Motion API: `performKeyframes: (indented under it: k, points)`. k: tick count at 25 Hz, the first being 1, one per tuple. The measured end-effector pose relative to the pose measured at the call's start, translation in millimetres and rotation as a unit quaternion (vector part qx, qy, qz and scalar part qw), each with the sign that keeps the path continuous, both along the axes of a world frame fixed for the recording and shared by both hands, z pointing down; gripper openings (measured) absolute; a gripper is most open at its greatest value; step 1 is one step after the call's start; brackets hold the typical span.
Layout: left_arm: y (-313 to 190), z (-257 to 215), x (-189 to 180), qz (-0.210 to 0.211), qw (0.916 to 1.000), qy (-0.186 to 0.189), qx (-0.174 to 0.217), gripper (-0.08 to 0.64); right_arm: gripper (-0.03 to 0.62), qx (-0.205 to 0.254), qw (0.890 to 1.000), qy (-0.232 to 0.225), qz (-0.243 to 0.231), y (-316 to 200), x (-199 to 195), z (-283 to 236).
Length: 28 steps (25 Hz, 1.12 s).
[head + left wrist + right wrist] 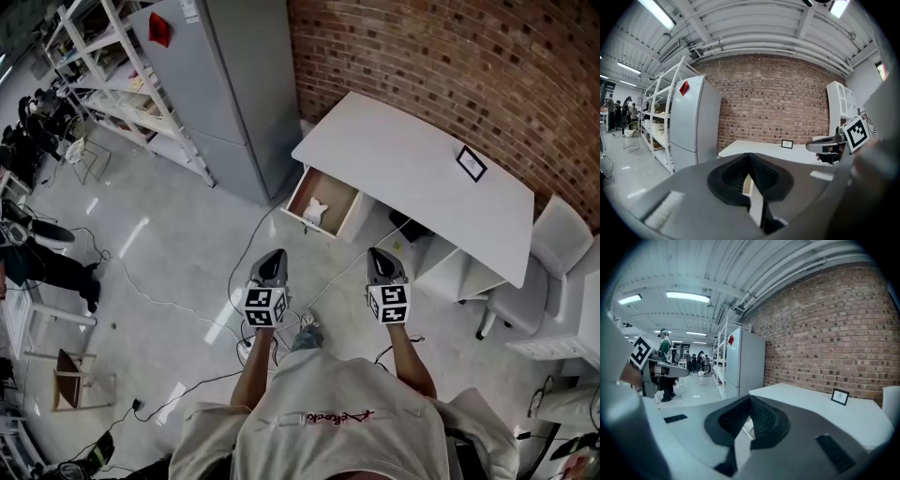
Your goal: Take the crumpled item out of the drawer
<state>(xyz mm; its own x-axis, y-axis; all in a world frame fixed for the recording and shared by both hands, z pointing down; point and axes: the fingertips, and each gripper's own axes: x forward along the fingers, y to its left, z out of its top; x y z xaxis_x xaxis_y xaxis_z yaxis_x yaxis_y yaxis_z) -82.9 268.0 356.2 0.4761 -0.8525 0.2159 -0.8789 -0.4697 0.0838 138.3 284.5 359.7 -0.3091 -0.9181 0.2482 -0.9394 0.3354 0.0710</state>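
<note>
Our step: reach for white crumpled item [316, 212] in far open wooden drawer [337, 198]; left gripper [274, 254], right gripper [379, 254] closed, empty; need opening.

White crumpled item [315, 211], lying in open drawer [349, 217]

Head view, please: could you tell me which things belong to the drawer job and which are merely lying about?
Job: open drawer, crumpled item inside it, left gripper, right gripper.
Lying about: picture frame on the table, chair, fridge, shelving.
</note>
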Motion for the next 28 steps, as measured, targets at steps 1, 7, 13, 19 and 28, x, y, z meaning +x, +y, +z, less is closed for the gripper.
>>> performKeyframes:
  k: [1, 7, 13, 19, 28]
  points:
    - [-12.2, -2.5, -2.3, 0.002, 1.0, 0.001, 0.001, 0.009, 0.012, 0.001, 1.0, 0.001, 0.001, -11.3, -2.7, -3.1]
    - [-80.7, -16.2, -16.5, 0.015, 0.9999, 0.005, 0.007, 0.009, 0.012, 0.005, 1.0, 0.007, 0.011, -76.8, -18.7, -16.1]
    - [-135.4, -15.3, -38.0, 0.019, 0.9997, 0.012, 0.007, 0.009, 0.012, 0.006, 1.0, 0.016, 0.014, -129.3, -38.6, -18.7]
    - [-178.2, -12.0, -57.7, 0.022, 0.9996, 0.015, 0.006, 0.009, 0.012, 0.005, 1.0, 0.023, 0.014, -171.9, -59.3, -18.4]
    - [-215.9, -0.1, -69.3, 0.034, 0.9992, 0.02, -0.003, 0.009, 0.012, -0.005, 0.999, 0.031, 0.019, -201.1, -75.7, -5.7]
